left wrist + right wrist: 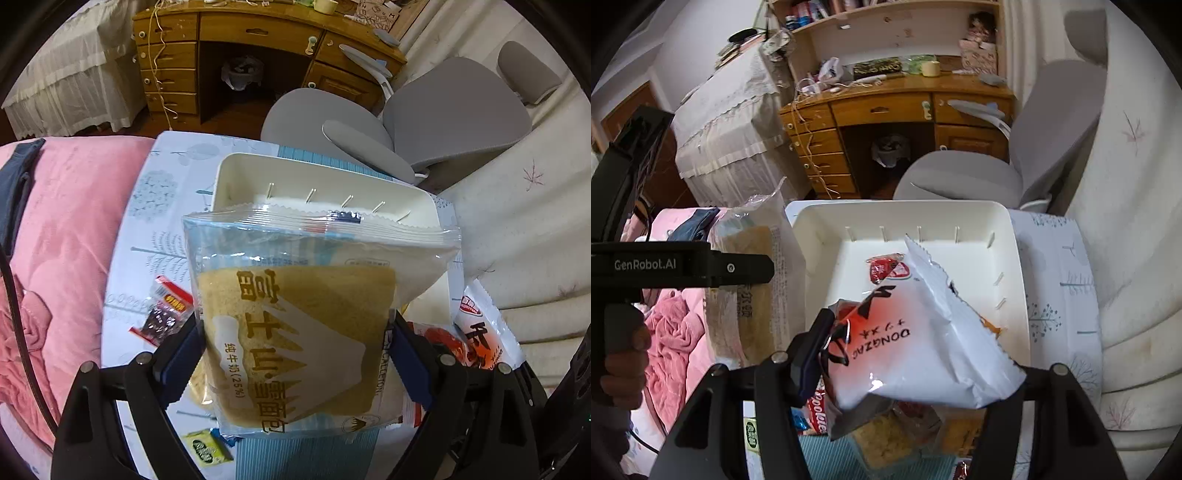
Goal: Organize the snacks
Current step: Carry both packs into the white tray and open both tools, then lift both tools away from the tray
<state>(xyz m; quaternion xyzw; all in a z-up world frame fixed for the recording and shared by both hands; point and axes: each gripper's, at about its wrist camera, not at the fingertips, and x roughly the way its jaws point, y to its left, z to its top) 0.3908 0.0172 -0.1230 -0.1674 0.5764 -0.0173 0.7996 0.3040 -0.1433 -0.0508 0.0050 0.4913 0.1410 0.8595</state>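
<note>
the left claw [295,354] pinches the soft, light bread pack [295,332] mid-sides; the right claw [908,369] clamps the crinkly white snack bag [923,350], tray [820,236] at 12 o'clock.

Bread packet [295,332] – clear wrap, held upright; white snack bag [923,350] tilted over empty white tray [960,218].

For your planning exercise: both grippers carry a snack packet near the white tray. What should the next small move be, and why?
Probably lower the right gripper a little, so its white and red packet, already over the white tray, settles inside. Its jaws are opening with the packet between them. The left gripper holds the bread packet short of the tray.
</note>
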